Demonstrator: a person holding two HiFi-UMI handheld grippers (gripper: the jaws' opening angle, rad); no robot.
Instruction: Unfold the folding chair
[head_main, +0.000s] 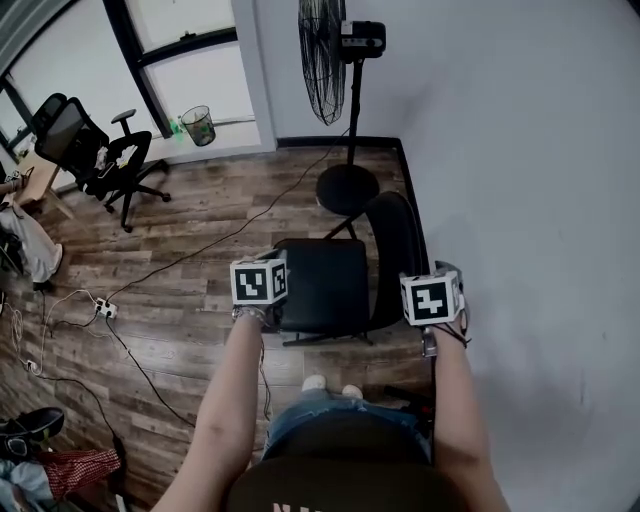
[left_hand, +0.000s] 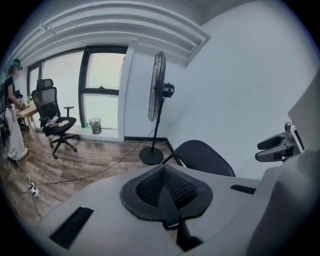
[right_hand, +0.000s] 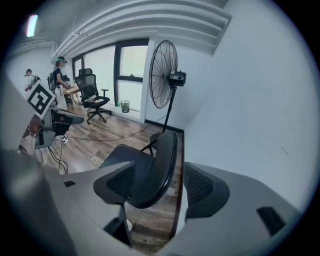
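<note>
Centre of the head view, the folding chair (head_main: 322, 285) is standing open on the wood floor (head_main: 180, 290), its seat (head_main: 320, 280) lying flat and its backrest (head_main: 398, 250) rising on the right side, just beside the white wall (head_main: 520, 200). The unfolding step is looking done. Both grippers are hanging by the chair's left and right sides and touching nothing.

Left gripper (left_hand: 167, 192) is showing its 2 pads pressed together with nothing between them. Right gripper (right_hand: 161, 185) is holding its jaws apart. The backrest is showing through the gap but lying beyond the pads, not clamped.

Next move, as a judgement: checking that the seat is sitting fully down and the legs are standing steady, then pulling clear. No fresh grip is seeming needed.

- **Head view:** giving the whole chair, both marker cubes and the person's forearms, plus the fan base (head_main: 347, 187) at upper centre and the power strip (head_main: 105, 310) at left.
- **Left gripper view:** cropping the chair to the backrest top, right of centre, and catching a person (left_hand: 12, 115) at the far left edge.
- **Right gripper view:** showing the seat and the backrest edge-on, and 2 people (right_hand: 59, 75) by a desk at upper left, unseen from the head
</note>
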